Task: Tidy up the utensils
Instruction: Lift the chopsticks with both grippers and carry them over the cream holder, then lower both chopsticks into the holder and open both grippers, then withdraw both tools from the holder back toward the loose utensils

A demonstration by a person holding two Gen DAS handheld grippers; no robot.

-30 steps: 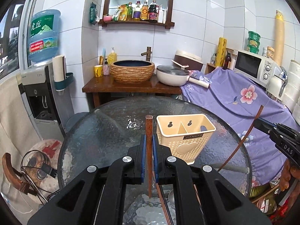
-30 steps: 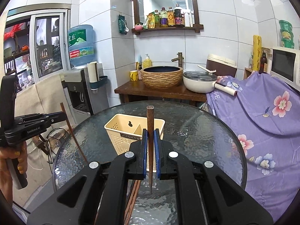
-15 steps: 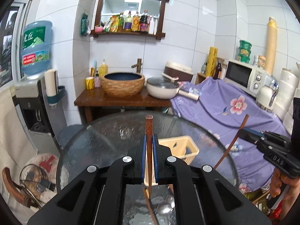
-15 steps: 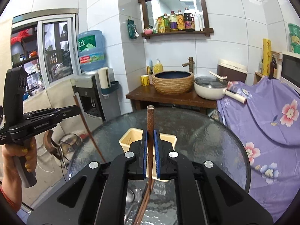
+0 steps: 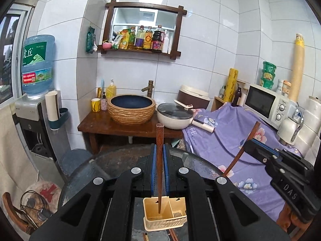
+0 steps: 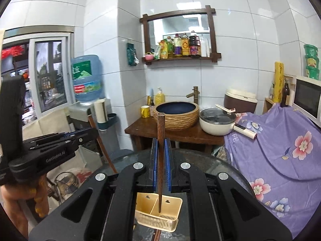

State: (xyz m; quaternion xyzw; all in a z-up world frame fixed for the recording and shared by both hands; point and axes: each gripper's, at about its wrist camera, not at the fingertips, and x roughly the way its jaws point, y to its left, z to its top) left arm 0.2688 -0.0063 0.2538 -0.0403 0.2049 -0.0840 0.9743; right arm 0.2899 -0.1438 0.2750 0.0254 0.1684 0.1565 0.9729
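Both grippers have lifted and swung over the holder since a second ago; it has gone from out in front to directly beneath the tips

left gripper [image 5: 158, 170] is clamped narrow on a wooden chopstick [image 5: 159, 160], long axis near vertical, thin end down over the left compartment of the cream utensil holder [image 5: 165, 217] on the glass table [image 5: 112, 164]. right gripper [image 6: 161, 166] pinches a second chopstick [image 6: 160, 160] the same way, its tip over the divider or just right of it, cannot tell which. Holder lies straight below both, neither hand clearly nearer. Judged next: lower along the stick axis, then release. More utensils lie on the table by the holder
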